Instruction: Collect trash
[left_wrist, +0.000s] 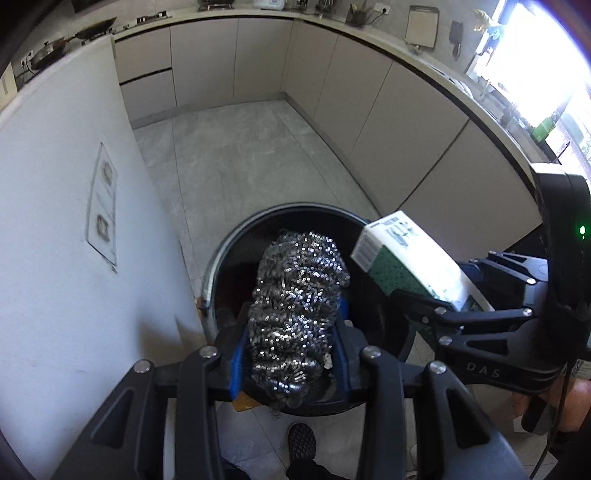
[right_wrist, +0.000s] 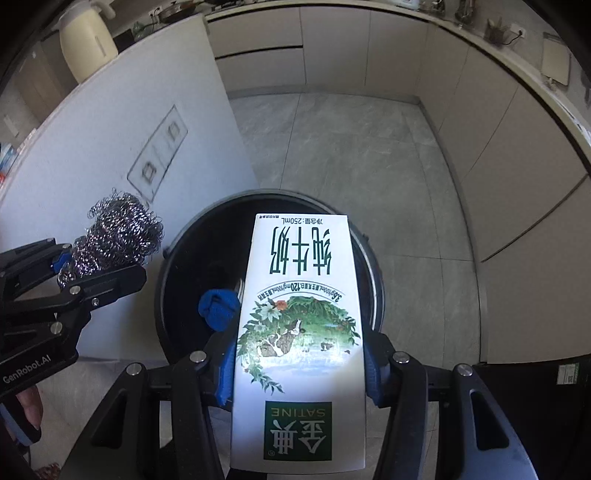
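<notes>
My left gripper (left_wrist: 291, 362) is shut on a steel wool scrubber (left_wrist: 295, 295) and holds it over the round black trash bin (left_wrist: 218, 266) on the floor. My right gripper (right_wrist: 299, 365) is shut on a white and green milk carton (right_wrist: 299, 332) and holds it above the same bin (right_wrist: 373, 280). In the left wrist view the carton (left_wrist: 406, 258) hangs over the bin's right rim. In the right wrist view the scrubber (right_wrist: 114, 236) is left of the bin, beside the white panel. A blue object (right_wrist: 218, 306) lies inside the bin.
A white panel (left_wrist: 66, 221) stands tight against the bin's left side. Beige cabinets (left_wrist: 369, 110) run along the back and right under a cluttered countertop. Grey tiled floor (left_wrist: 240, 155) lies beyond the bin. A shoe (left_wrist: 301, 441) is at the bottom edge.
</notes>
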